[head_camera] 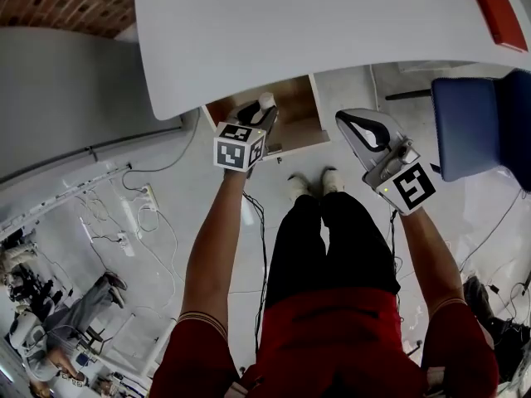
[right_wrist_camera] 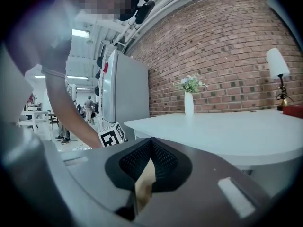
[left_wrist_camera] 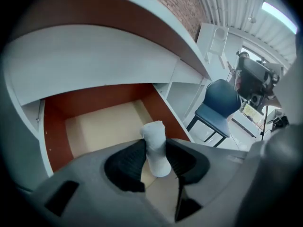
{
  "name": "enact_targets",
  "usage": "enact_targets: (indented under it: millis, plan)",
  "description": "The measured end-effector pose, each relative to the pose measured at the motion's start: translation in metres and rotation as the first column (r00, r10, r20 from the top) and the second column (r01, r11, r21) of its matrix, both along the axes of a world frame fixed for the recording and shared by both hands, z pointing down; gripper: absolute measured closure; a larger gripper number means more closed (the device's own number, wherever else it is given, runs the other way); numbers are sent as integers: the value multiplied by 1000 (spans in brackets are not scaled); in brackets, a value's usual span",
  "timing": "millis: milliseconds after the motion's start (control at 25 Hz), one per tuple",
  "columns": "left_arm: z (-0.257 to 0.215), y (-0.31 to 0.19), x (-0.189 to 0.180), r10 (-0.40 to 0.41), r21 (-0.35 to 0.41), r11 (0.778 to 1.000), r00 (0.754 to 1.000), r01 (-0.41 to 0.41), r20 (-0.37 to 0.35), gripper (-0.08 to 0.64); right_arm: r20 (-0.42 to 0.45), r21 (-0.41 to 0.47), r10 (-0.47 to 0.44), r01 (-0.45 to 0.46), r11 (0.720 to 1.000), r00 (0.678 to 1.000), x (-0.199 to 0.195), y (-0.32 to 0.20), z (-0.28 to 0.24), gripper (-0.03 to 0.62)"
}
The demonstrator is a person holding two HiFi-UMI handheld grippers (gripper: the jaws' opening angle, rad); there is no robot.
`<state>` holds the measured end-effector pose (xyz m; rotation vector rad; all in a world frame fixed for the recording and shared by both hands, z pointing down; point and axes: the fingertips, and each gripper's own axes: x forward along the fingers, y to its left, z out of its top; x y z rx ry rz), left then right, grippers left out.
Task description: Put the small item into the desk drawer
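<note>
as it sits clamped, the white item (left_wrist_camera: 155,148) looks cylindrical.

Small white cylindrical item (left_wrist_camera: 155,148), upright, held over open desk drawer (left_wrist_camera: 99,124), brown-walled, pale-floored

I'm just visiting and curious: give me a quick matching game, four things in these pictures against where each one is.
1 small white item
2 drawer
3 blue chair
4 vase

A on top of the desk
B pulled open under the desk
C gripped by the left gripper
D on the floor beside the desk

Pairs: 1-C, 2-B, 3-D, 4-A.
</note>
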<state>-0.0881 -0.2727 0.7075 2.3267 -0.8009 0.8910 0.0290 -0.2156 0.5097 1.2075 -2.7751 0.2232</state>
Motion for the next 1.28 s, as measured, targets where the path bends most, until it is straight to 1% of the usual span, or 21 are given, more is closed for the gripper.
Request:
enact_targets:
  millis: [160, 240, 360, 560, 640, 880, 1120, 1280]
  plan:
    - [26, -6, -2, 26, -43, 999, 997, -23, 72, 422, -13, -12, 2, -2, 1000, 1000, 1, -5, 10, 583]
    - [39, -8, -2, 16, -73, 997, 997, -10, 80, 422, -8, -13, 6, -6, 1000, 1000, 2, -7, 12, 584]
    - [53, -16, -3, -25, -109, 994, 997, 33, 75, 420, -16, -27, 6, -7, 1000, 1000, 5, -10, 17, 584]
    - [75, -26, -4, -57, -137, 988, 994, 69, 90, 419, -34, -37, 5, -6, 999, 999, 9, -18, 27, 583]
    - [82, -30, -7, -64, -146, 986, 992, 80, 110, 419, -31, -42, 13, -14, 999, 999, 10, -23, 28, 584]
    - [99, -40, -9, -48, -166, 983, 985, 75, 166, 417, -35, -66, 25, -28, 997, 999, 14, -29, 37, 584]
    - [110, -38, -8, -65, -201, 974, 982, 101, 178, 413, -27, -80, 23, -25, 996, 999, 15, -31, 42, 584]
    - [112, -40, -9, -72, -194, 975, 980, 108, 184, 402, -21, -82, 23, -24, 996, 1000, 14, -32, 43, 584]
